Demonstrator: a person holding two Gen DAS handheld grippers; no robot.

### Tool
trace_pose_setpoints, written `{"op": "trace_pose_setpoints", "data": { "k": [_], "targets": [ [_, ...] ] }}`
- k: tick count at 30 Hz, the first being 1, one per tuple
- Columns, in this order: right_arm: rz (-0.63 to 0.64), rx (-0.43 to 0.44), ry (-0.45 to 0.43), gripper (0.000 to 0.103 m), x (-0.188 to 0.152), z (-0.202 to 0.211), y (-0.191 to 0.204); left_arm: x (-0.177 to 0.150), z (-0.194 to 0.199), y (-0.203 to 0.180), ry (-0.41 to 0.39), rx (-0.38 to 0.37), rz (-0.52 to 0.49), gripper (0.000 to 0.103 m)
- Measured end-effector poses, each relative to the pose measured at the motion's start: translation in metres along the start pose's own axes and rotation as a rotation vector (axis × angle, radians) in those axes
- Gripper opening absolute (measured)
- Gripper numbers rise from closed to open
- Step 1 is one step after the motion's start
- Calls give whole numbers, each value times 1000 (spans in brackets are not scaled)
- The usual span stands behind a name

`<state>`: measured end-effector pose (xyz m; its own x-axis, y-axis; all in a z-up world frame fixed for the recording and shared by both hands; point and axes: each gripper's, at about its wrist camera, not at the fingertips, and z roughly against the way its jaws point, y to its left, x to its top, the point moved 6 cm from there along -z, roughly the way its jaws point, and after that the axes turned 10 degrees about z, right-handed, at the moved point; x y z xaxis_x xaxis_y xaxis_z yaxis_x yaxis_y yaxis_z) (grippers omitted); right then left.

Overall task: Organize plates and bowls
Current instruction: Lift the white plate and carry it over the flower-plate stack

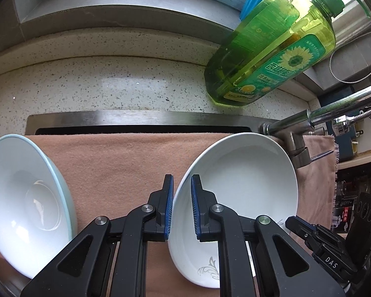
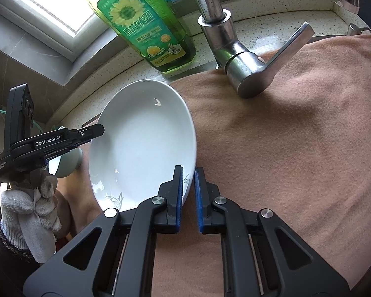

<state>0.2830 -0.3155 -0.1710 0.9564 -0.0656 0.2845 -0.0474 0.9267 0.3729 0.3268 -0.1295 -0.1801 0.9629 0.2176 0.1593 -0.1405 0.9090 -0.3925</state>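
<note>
Porcelain fills the left wrist view: our left gripper (image 1: pixel 182 180) has its blue pads clamped on the near-left rim of a white plate (image 1: pixel 244 180), one finger outside the rim and one inside the dish. The plate sits at about 3 o'clock from the fingertips, tilted, with a grey floral mark near its lower edge. At 9 o'clock, well apart from the plate, a pale blue bowl (image 1: pixel 24 193) leans on its side with its white inside facing us. Both rest on a tan cloth (image 1: pixel 116 163) spread across the counter. A green detergent bottle (image 1: pixel 272 49) stands at 1 o'clock on the speckled counter (image 1: pixel 99 86), and a chrome tap (image 1: pixel 321 113) reaches in at 3 o'clock. Our right gripper (image 1: pixel 294 222) touches the plate's right edge at 4 o'clock. In the right wrist view, that right gripper (image 2: pixel 188 170) pinches the plate (image 2: pixel 141 143) at its right rim, pads drawn together on the thin edge. The plate lies at 11 o'clock from the fingertips, over the cloth (image 2: pixel 296 148). At 9 o'clock the left gripper (image 2: pixel 96 130) meets the plate's far rim, held by a hand in a white knit glove (image 2: pixel 32 212). The bowl (image 2: pixel 66 165) peeks out behind it. The tap (image 2: pixel 235 57) sits at 1 o'clock and the bottle (image 2: pixel 148 24) at 11 o'clock.
</note>
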Motion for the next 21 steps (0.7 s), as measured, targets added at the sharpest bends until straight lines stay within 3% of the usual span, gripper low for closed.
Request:
{"op": "trace_pose_setpoints", "data": {
  "k": [21],
  "targets": [
    [-25, 26, -48, 9, -30, 43, 27, -22, 48, -4, -45, -23, -31, 12]
  ]
}}
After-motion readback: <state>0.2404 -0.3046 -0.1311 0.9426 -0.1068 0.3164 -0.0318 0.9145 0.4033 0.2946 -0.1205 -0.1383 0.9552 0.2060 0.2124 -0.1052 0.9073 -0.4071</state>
